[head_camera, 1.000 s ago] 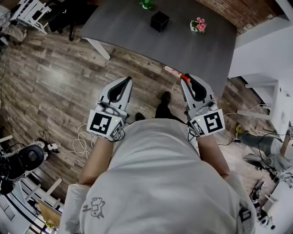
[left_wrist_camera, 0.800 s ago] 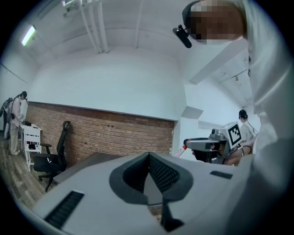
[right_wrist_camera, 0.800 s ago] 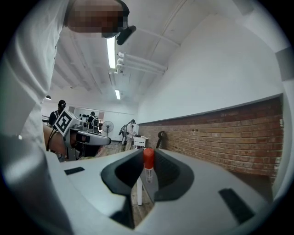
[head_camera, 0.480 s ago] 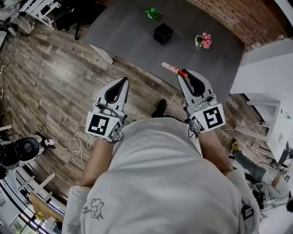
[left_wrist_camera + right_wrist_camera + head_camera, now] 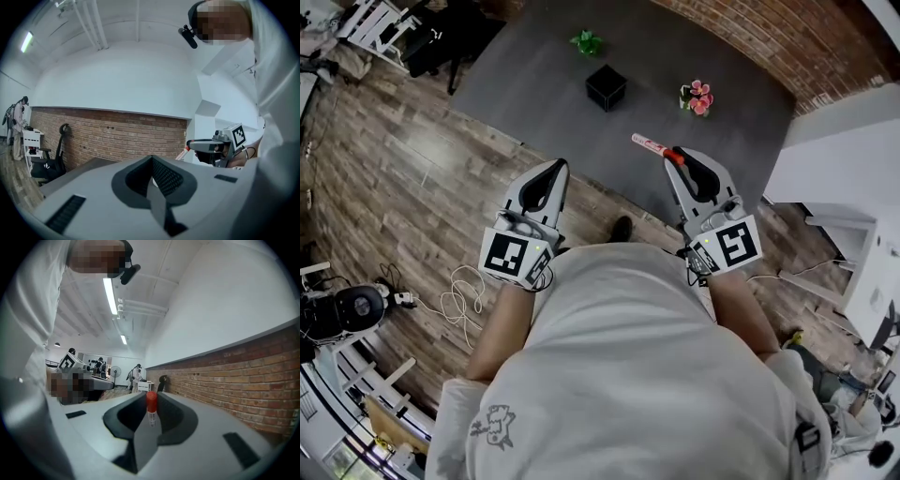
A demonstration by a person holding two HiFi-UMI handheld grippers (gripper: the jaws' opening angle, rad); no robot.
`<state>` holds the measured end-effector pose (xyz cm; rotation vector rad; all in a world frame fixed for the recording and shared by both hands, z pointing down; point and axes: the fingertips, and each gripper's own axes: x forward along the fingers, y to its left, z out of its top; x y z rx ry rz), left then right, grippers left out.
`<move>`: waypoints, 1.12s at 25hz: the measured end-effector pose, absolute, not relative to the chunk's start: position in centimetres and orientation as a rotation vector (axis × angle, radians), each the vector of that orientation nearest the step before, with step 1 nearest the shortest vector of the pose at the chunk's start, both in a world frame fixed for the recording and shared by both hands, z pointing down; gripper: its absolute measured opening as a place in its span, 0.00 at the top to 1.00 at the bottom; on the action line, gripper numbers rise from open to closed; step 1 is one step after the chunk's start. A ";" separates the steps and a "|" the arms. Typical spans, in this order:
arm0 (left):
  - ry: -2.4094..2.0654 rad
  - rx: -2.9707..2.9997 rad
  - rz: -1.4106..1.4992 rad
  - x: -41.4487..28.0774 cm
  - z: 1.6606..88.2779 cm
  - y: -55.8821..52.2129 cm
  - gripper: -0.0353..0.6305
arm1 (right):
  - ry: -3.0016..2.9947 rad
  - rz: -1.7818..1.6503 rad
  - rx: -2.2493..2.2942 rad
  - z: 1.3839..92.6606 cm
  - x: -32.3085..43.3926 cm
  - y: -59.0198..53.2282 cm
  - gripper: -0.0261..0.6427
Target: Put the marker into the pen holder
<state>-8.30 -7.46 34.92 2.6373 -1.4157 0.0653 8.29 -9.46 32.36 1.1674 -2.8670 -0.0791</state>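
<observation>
Two things could spoil this from here. The right gripper point(image 5: 676, 157) has its fingers clamped on the marker point(image 5: 649, 143) close to the red cap, and the long pale body sticks out sideways towards 10 o'clock in the head view. With so much length past the pads, the marker may swing or slide in the grip when it is turned upright. The pen holder point(image 5: 606, 87), a small black cube on the grey table point(image 5: 534, 70), also looks light. A tip that lands on its rim instead of in the opening would probably push it along or tip it over.

The holder sits at about 11 o'clock from the right gripper and well apart from it. That leaves a forward reach over the near table edge, and the marker has to be brought from crosswise to vertical on the way.

The left gripper point(image 5: 555, 169) hangs at 9 o'clock of the right one, fingers together and empty.

A small green thing point(image 5: 586, 42) lies at 11 o'clock of the holder and a pot of pink flowers point(image 5: 697, 97) at 3 o'clock, both apart from it. Nothing stands on the line between marker and holder. A careless elbow swing rightward could brush the flowers.
</observation>
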 end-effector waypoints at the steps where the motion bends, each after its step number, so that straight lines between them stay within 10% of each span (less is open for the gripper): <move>1: -1.411 2.642 0.069 -7.4 34.9 -8.0 0.93 | -2.867 -0.079 1.175 32.4 9.2 -9.8 0.85; 28: -1.330 2.636 0.134 -3.5 37.2 -15.6 0.93 | -2.845 0.047 1.227 35.7 12.8 -16.4 0.85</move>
